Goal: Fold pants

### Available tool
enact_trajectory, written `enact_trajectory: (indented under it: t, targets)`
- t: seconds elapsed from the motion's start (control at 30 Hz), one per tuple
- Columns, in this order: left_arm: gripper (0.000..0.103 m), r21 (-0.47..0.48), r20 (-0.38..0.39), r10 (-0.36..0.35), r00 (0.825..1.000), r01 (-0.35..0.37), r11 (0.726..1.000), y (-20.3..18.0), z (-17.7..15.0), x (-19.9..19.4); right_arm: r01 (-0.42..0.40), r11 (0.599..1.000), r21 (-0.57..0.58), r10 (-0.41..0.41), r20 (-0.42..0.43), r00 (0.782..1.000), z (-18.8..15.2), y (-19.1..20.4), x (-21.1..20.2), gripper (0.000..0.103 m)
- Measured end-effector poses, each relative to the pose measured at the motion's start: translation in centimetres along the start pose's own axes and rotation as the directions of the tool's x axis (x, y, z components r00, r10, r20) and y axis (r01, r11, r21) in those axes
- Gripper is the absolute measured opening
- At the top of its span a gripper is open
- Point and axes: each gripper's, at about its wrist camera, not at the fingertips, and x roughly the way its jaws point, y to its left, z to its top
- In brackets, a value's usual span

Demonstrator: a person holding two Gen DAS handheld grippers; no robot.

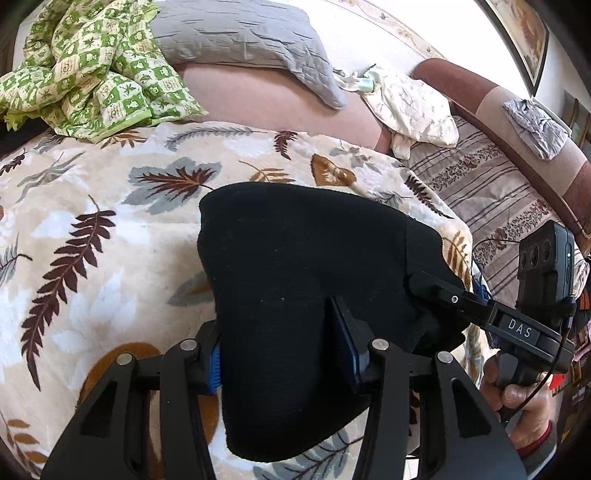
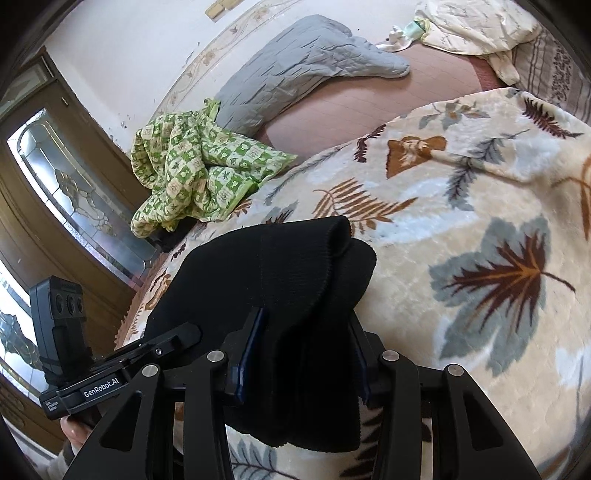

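While both grippers have a bite of it, the black pants (image 1: 295,266) are bunched up in a thick folded bundle over the leaf-print blanket (image 1: 110,229), roughly mid-bed and toward the near edge, with the lower end of the fabric drooping below the jaws. From the left wrist view, the left gripper (image 1: 284,347) has its blue pads (image 1: 216,369) pressed into either side of the fabric, jaws at a narrow-ish gap because the wad between them is so thick. Same deal from the right wrist view: the right gripper (image 2: 301,354) is clamped on the ribbed cuff or waistband end of the pants (image 2: 280,280), pads squeezing several layers. Each camera also catches the other tool poking in from the side, gripped by a hand (image 1: 524,402) with a bit of red sleeve at the wrist. Moving outward, the blanket covers most of the bed, and past its far edge there's bare pinkish mattress (image 1: 266,99). A crumpled green checkered cloth (image 1: 96,70) sits at the far left corner, a grey quilted pillow (image 1: 240,33) lies along the wall side, and a pale floral pillow (image 1: 413,107) is near the brown headboard (image 1: 491,103). In the right wrist view there's a wooden door with leaded glass (image 2: 74,184) off to the left.
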Motion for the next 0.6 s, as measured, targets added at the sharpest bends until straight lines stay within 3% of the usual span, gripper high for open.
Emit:
enact_trajectory:
  t: [0.6]
  targets:
    - [0.047,-0.025,-0.005,-0.001,1.000,0.001,1.000,0.9,3.1,2.9,0.057,0.994,-0.097,-0.060,-0.029,0.998,4.7,0.3,2.7,0.042]
